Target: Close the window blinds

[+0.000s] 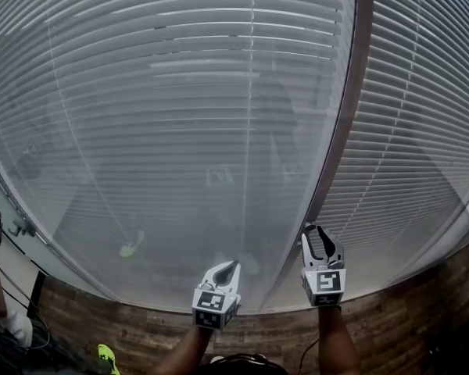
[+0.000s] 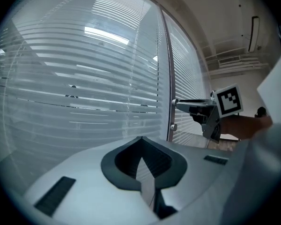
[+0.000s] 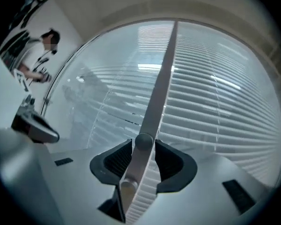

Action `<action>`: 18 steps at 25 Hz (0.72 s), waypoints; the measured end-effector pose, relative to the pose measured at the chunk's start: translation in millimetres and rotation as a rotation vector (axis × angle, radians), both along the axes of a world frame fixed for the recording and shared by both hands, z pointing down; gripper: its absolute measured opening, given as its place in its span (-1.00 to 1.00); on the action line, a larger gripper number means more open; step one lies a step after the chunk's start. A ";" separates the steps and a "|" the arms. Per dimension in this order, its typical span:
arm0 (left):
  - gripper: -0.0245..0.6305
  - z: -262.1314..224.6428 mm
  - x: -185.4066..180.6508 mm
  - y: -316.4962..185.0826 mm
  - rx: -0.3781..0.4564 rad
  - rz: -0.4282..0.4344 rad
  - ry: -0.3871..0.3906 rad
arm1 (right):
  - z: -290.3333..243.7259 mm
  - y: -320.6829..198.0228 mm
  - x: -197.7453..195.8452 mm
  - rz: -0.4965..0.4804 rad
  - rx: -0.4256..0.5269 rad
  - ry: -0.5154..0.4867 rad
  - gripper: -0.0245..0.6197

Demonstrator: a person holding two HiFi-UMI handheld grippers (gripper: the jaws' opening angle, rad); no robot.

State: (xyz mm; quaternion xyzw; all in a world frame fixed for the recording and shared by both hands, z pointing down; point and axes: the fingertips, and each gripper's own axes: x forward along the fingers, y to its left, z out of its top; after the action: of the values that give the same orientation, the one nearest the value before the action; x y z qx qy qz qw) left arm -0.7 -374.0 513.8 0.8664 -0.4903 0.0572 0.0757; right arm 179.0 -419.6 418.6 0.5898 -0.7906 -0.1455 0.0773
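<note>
White slatted blinds (image 1: 187, 108) cover the wide left pane, and a second set (image 1: 422, 123) covers the right pane. A dark upright frame post (image 1: 345, 123) runs between them. My right gripper (image 1: 320, 236) reaches to the foot of that post. In the right gripper view a small round knob (image 3: 144, 141) on the post (image 3: 161, 88) sits between its jaws (image 3: 144, 146), which are open with a thin gap on each side. My left gripper (image 1: 229, 269) hangs lower left of it, in front of the left blinds, shut with its tips together (image 2: 141, 139) on nothing. The left gripper view also shows the right gripper (image 2: 182, 105) at the post.
A wood-patterned surface (image 1: 406, 319) runs below the window. A person (image 3: 35, 55) stands far left, by a rail with fittings (image 1: 19, 226). A yellow-green object (image 1: 131, 247) shows low on the left blinds. An air-conditioning unit (image 2: 254, 34) hangs on the far wall.
</note>
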 end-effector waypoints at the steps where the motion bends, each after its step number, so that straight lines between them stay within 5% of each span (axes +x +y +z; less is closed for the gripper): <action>1: -0.93 -0.8 0.0 0.6 -0.002 0.000 0.001 | -1.5 -0.7 0.9 -0.006 -0.017 -0.074 -0.50; 4: -0.93 -0.8 -2.9 1.5 -0.010 -0.006 0.002 | -1.0 -2.9 0.5 -0.025 -0.049 -0.207 -0.49; 9: -0.93 -2.3 -15.1 -3.4 0.006 -0.032 0.005 | -0.7 -7.4 5.6 0.044 -0.047 -0.252 -0.50; 18: -0.93 -5.6 -21.4 -4.2 0.007 -0.044 0.007 | -1.9 -7.6 6.8 0.088 -0.064 -0.188 -0.54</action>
State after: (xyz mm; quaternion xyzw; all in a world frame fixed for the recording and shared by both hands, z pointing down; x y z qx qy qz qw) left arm -22.1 -378.2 508.2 0.8558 -0.5093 0.0508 0.0756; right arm 185.8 -427.2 416.7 0.6324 -0.7718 -0.0606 0.0277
